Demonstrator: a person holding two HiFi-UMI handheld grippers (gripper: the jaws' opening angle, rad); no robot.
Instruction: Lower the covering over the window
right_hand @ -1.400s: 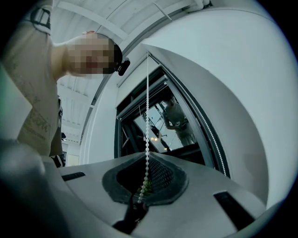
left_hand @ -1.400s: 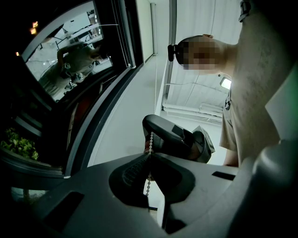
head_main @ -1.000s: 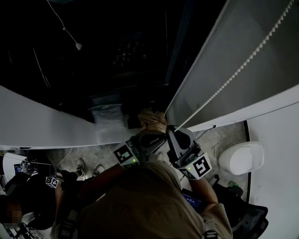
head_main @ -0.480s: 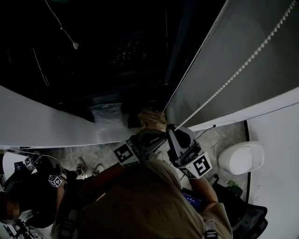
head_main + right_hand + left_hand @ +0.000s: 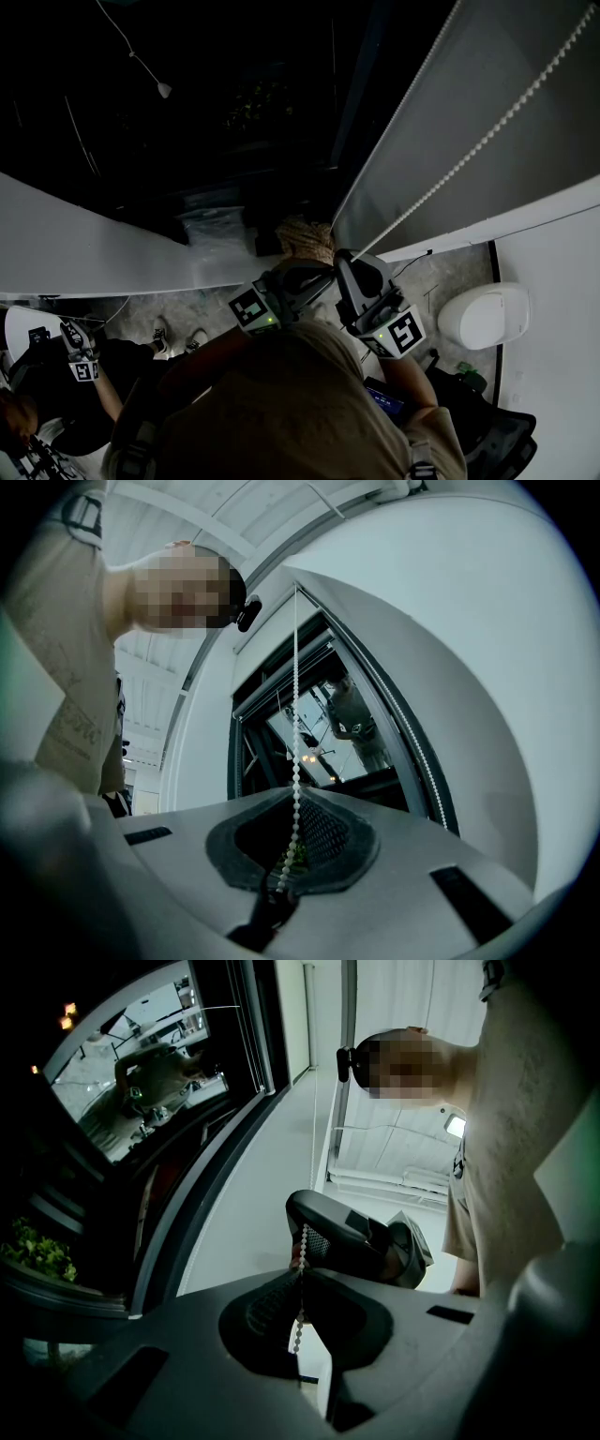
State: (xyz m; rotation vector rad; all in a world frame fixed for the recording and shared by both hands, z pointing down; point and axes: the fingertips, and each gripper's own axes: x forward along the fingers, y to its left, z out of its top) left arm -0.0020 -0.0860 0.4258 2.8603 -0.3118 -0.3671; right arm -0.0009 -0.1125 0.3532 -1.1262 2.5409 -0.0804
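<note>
A white beaded pull chain [image 5: 296, 714] is being pinched between the pressed-together jaws of the right gripper [image 5: 289, 850] and of the left gripper [image 5: 300, 1302], the right one just ahead of the left. The chain is being held straight, running up along the grey fabric roller blind [image 5: 450, 112] beside the dark window pane [image 5: 234, 112].

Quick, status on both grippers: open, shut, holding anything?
Left gripper: closed, clamped on the bead chain.
Right gripper: closed, also clamped on the bead chain.
</note>
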